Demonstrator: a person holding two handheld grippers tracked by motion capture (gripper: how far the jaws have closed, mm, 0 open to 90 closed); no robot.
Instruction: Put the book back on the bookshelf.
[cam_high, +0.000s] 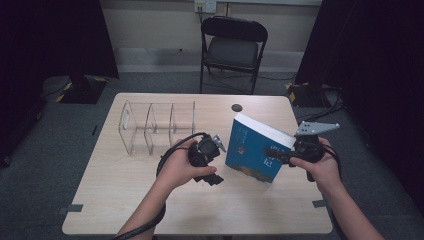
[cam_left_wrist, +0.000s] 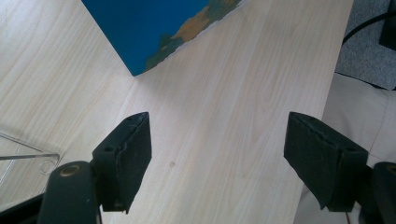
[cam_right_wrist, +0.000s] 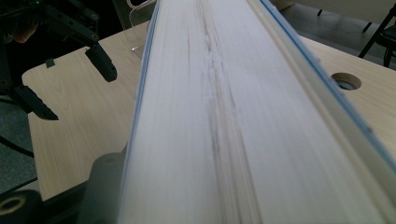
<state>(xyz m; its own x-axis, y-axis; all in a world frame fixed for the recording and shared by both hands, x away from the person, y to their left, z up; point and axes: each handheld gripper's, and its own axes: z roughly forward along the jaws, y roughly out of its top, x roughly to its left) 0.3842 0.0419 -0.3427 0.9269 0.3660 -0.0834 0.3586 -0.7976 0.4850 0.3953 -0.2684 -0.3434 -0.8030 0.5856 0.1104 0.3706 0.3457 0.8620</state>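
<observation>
Wooden surface (cam_high: 130, 185): blue book (cam_high: 250, 150) tilted, pinched by right gripper (cam_high: 280, 154) fingers; left gripper (cam_left_wrist: 217, 154) fingers spread, empty; clear rack (cam_high: 155, 125) behind.

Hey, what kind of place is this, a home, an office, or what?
Probably a lab or studio set up for recording, not a home: dark curtains hang on both sides, marker tape is stuck to the plain table, and cables trail over grey carpet near a folding chair.

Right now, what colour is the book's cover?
Blue, with an orange-green patch; the book shows it best in the high view.
</observation>
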